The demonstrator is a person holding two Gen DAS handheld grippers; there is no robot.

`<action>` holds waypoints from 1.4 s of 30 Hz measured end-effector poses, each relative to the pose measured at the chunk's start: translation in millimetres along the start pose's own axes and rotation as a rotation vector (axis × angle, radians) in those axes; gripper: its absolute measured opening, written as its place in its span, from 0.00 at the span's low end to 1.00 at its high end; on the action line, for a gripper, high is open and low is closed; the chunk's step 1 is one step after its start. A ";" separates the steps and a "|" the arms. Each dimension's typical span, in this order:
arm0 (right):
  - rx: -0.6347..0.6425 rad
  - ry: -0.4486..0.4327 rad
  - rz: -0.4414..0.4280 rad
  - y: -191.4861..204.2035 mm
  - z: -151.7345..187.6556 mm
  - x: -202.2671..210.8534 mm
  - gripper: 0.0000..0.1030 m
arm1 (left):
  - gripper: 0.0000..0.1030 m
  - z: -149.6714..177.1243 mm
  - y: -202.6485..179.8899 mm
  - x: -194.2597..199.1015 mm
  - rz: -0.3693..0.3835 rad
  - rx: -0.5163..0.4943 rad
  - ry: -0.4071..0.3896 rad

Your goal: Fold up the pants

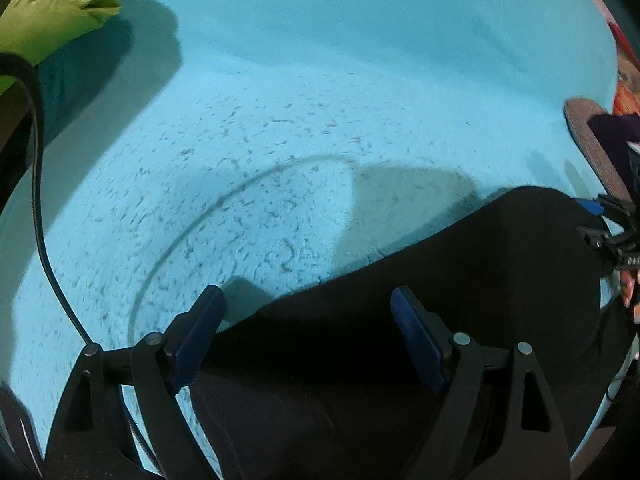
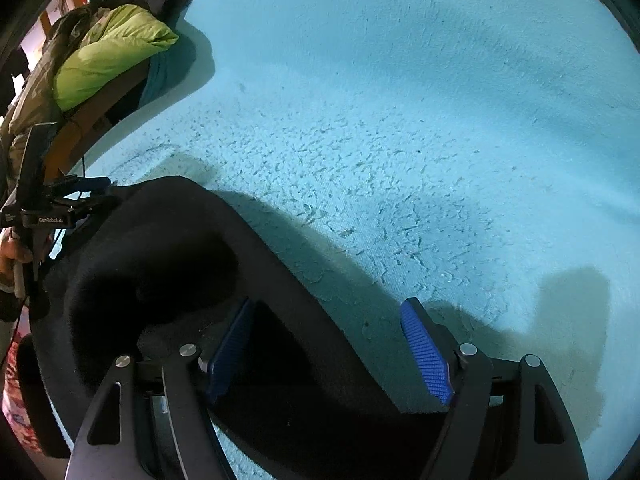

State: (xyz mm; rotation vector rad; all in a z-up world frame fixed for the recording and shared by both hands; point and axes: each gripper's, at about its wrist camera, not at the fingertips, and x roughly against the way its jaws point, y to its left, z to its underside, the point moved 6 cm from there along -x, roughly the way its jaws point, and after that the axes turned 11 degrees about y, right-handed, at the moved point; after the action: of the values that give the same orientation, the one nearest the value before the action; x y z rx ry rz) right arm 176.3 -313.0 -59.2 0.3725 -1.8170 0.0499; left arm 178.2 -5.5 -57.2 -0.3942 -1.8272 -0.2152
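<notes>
Black fabric pants [image 1: 420,280] lying on a light turquoise, pilled bed sheet [image 1: 320,80], near its lower edge. Left gripper [image 1: 306,336] spread wide above the pants' edge – pads pressing on nothing. Right gripper [image 2: 328,350] also spread, one blue ribbed pad [image 2: 230,354] over the cloth, the other over the sheet. Lime green pillow [image 2: 108,52] far off at a corner.

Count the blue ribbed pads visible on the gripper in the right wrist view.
2. The left blue ribbed pad stands over the black fabric pants; the right blue ribbed pad stands over the turquoise textured cloth surface. None appears hidden.
</notes>
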 end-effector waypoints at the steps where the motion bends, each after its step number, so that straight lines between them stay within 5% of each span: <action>1: 0.006 0.001 -0.004 1.5 0.4 -0.7 0.57 | 0.83 -1.2 -1.5 -1.3 0.002 -0.024 -0.002; 4: 0.055 -0.009 0.000 13.1 0.1 0.8 0.17 | 0.51 -4.3 -6.3 0.1 0.074 -0.069 -0.031; 6: 0.078 -0.030 0.023 20.0 -0.9 6.6 0.06 | 0.19 -5.4 -6.3 1.6 0.112 -0.064 -0.027; 11: 0.100 -0.139 0.085 32.4 -1.2 42.7 0.05 | 0.06 -2.1 -10.8 7.0 0.087 -0.070 -0.036; 17: 0.172 -0.262 0.133 61.5 17.9 102.0 0.05 | 0.04 14.1 -14.8 46.0 0.094 -0.057 -0.105; 24: 0.328 -0.361 0.153 118.0 89.2 161.2 0.04 | 0.04 70.9 -20.6 103.3 0.118 -0.021 -0.203; 30: 0.372 -0.210 0.116 135.9 172.5 121.4 0.05 | 0.04 122.0 -14.2 109.9 0.159 0.045 -0.187; 34: 0.312 -0.105 0.076 126.1 190.9 83.2 0.06 | 0.04 144.6 -9.6 114.2 0.168 0.105 -0.189; 36: 0.270 -0.107 0.059 123.5 186.7 84.5 0.14 | 0.07 154.0 -3.1 119.4 0.182 0.145 -0.191; 39: 0.258 -0.171 0.046 134.2 173.6 106.7 0.55 | 0.19 163.9 0.6 124.5 0.164 0.186 -0.192; 40: 0.274 -0.224 0.036 144.4 166.5 117.4 0.65 | 0.27 169.0 2.7 126.2 0.156 0.196 -0.199; 42: 0.309 -0.269 0.008 161.3 158.4 127.4 0.66 | 0.55 169.5 7.4 129.9 0.152 0.220 -0.218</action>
State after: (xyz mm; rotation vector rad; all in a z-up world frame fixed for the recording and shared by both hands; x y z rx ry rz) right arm -45.4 -224.8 42.7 0.6132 -2.0813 0.3014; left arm -2.7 80.2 17.6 -0.4114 -1.9997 0.1389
